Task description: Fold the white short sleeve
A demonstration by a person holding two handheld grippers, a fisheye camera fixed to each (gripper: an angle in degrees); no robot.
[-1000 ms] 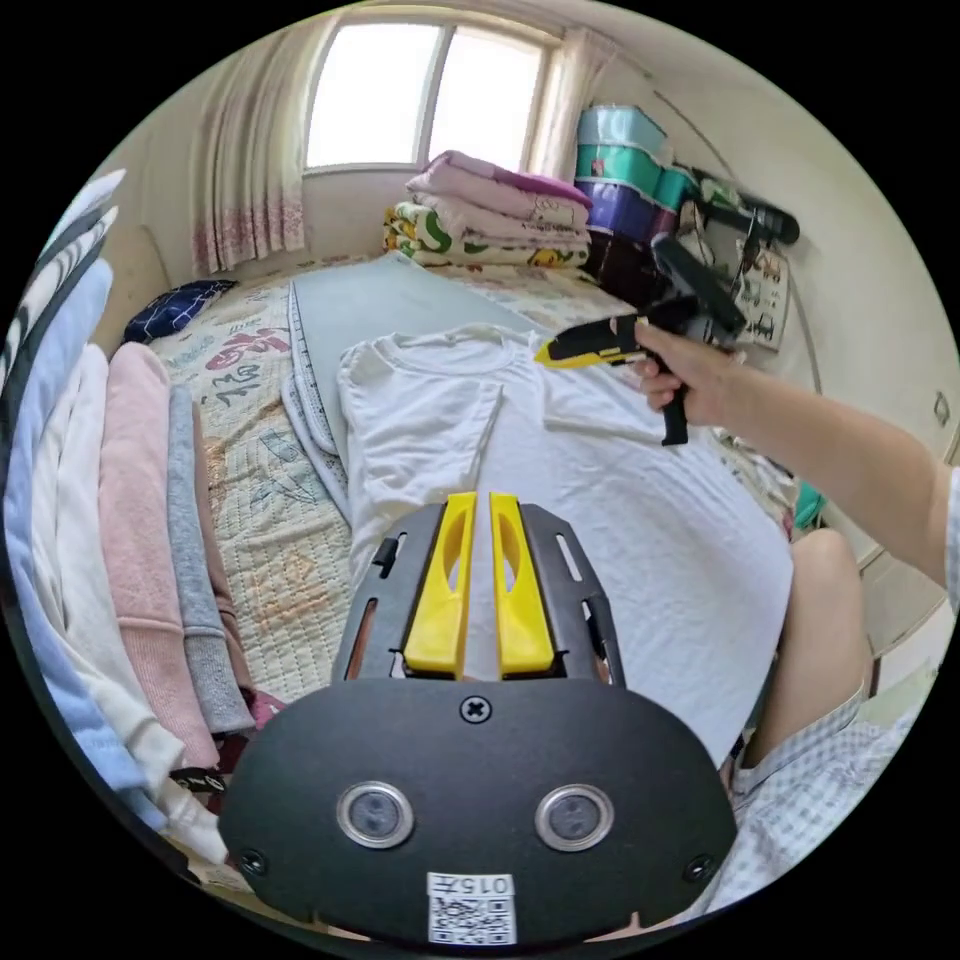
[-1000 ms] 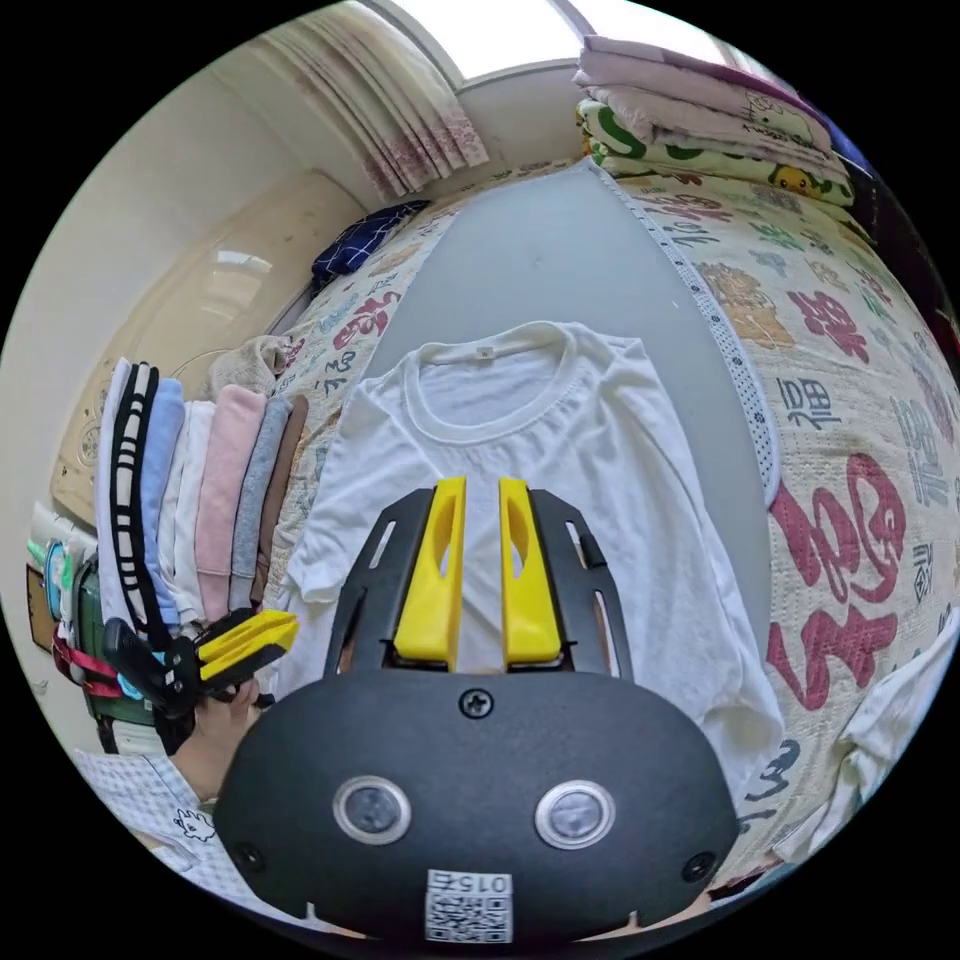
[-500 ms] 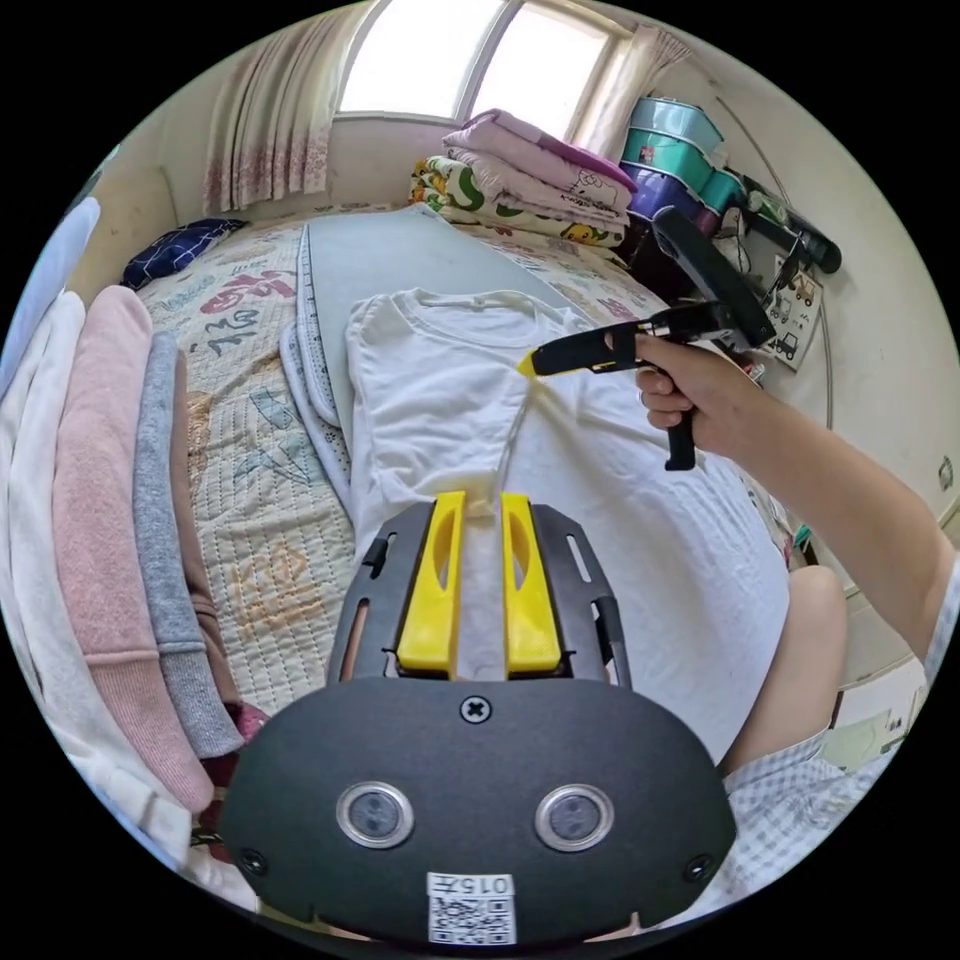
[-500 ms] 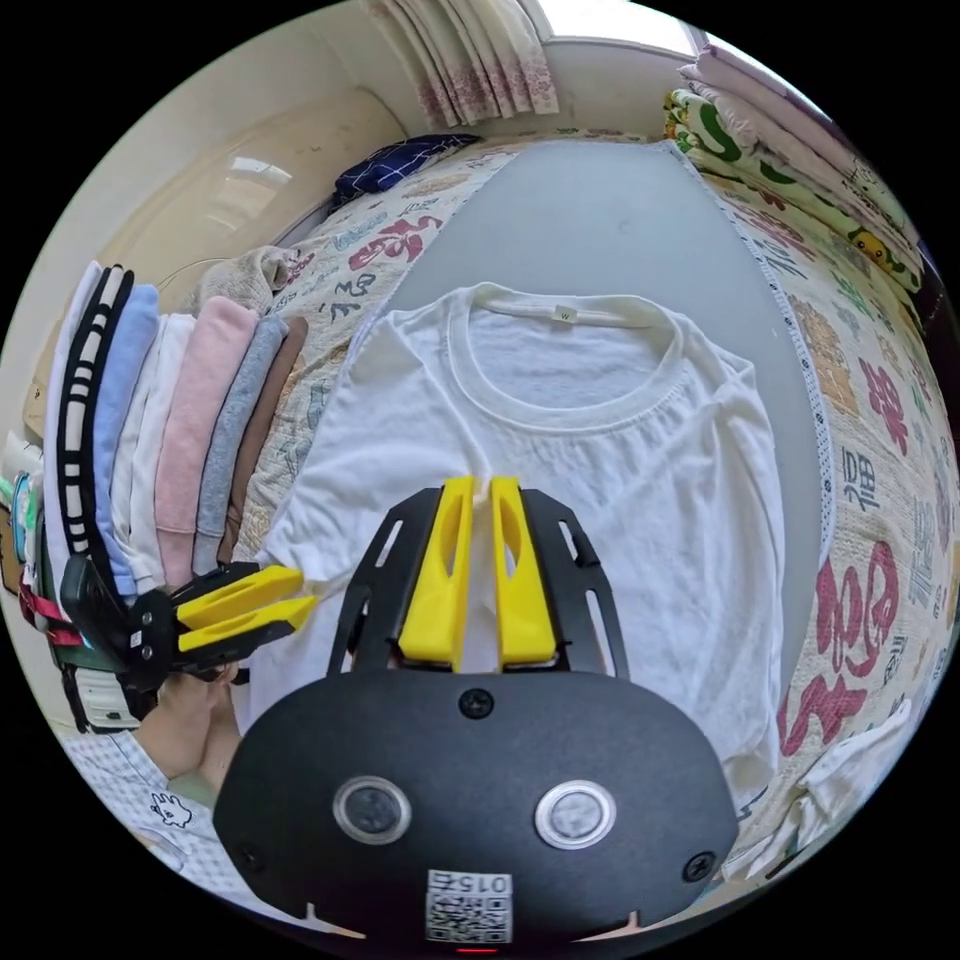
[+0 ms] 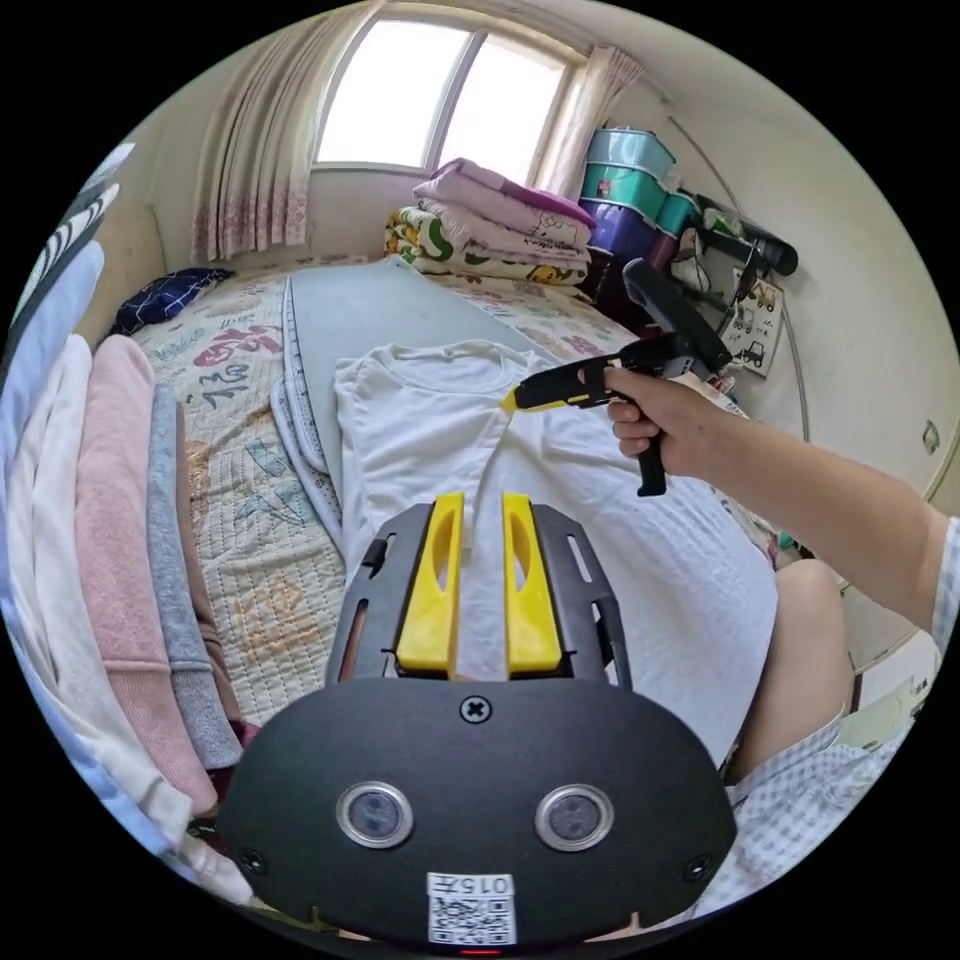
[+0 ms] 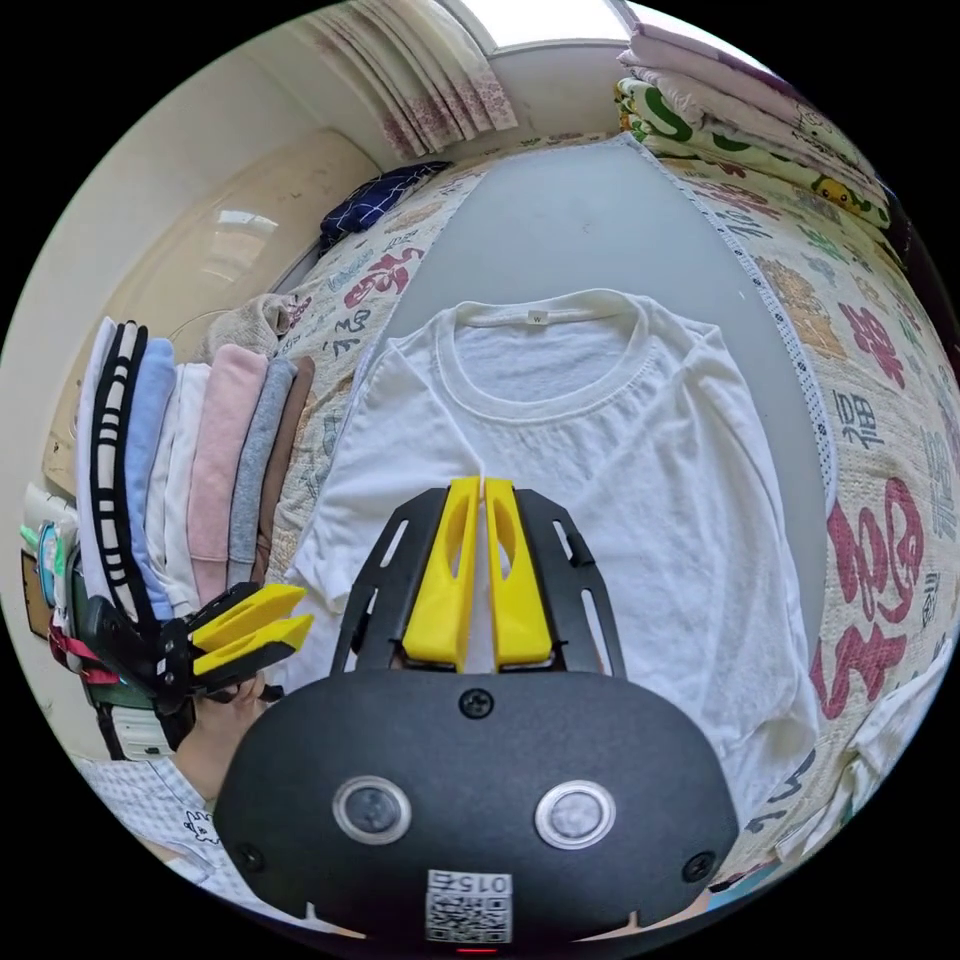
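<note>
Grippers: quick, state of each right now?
Left gripper: open, jaws apart over the white shirt, holding nothing.
Right gripper: jaws shut on a pinch of the shirt's front.

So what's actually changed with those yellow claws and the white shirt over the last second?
The right gripper, open and held above a second ago, came down onto the white short-sleeve T-shirt and closed on a pinch of its chest fabric just below the collar. The left gripper opened slightly and grips nothing. The shirt lies spread on the grey mat as before, and the row of folded clothes is unchanged.
</note>
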